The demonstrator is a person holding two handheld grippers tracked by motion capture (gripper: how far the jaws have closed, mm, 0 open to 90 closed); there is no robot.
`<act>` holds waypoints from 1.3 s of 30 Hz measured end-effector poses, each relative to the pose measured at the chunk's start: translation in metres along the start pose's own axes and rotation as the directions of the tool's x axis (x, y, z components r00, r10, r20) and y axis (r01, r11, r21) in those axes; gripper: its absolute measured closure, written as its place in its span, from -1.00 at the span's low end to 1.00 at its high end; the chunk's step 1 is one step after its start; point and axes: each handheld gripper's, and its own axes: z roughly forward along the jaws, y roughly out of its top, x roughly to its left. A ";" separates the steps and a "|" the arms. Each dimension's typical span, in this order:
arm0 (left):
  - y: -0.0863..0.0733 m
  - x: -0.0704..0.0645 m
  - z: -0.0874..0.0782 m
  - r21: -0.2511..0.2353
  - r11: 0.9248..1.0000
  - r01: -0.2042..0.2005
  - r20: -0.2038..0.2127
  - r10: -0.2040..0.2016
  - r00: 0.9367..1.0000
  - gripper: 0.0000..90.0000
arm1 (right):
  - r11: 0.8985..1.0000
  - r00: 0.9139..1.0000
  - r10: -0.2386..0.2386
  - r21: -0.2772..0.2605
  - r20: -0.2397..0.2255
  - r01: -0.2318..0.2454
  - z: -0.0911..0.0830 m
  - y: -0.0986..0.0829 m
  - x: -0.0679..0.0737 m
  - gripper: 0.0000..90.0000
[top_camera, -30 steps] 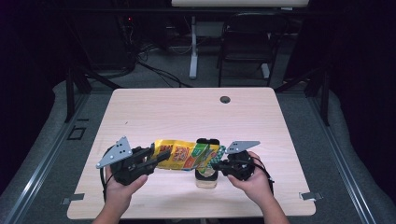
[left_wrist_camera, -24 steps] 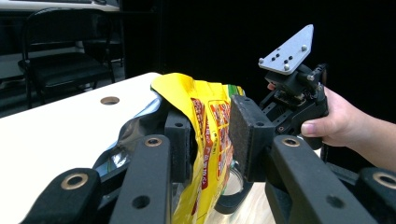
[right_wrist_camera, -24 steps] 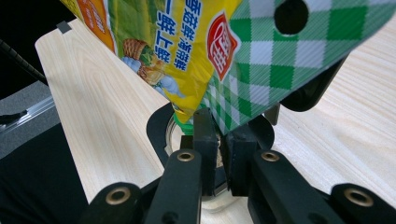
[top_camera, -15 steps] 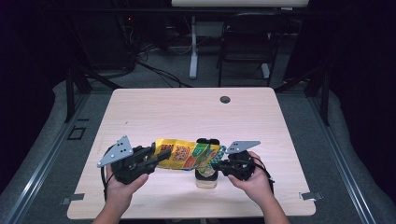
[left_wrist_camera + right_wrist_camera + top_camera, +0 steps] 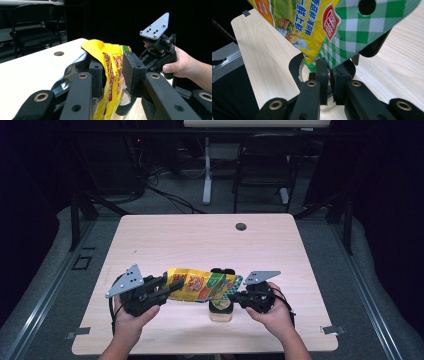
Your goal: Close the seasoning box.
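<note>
A yellow snack bag (image 5: 199,285) with a green checked end hangs stretched between my two grippers, just above the table. My left gripper (image 5: 167,288) is shut on its open, foil-lined end (image 5: 112,65). My right gripper (image 5: 235,295) pinches the green checked corner (image 5: 352,37) with its jaws (image 5: 328,67) nearly together. Right under that corner stands a glass jar (image 5: 220,311) with a black hinged lid swung open; its rim (image 5: 295,67) shows below the bag. In the left gripper view, the right gripper (image 5: 160,52) and the hand that holds it appear beyond the bag.
The light wooden table (image 5: 200,240) has a round cable hole (image 5: 241,226) near its far edge. Behind the table are a black chair (image 5: 260,160) and loose cables on the floor. Bare tabletop lies left, right and beyond the bag.
</note>
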 end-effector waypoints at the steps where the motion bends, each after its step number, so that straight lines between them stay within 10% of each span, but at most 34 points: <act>1: 0.000 0.000 0.001 -0.003 1.000 -0.001 0.004 0.001 1.000 0.57 | 1.000 1.000 -0.001 0.001 0.001 0.001 0.000 0.000 0.000 0.92; 39: 0.009 -0.007 0.015 -0.020 1.000 -0.008 0.031 0.009 0.999 0.58 | 1.000 1.000 0.009 0.024 0.007 -0.009 0.001 -0.006 -0.005 0.95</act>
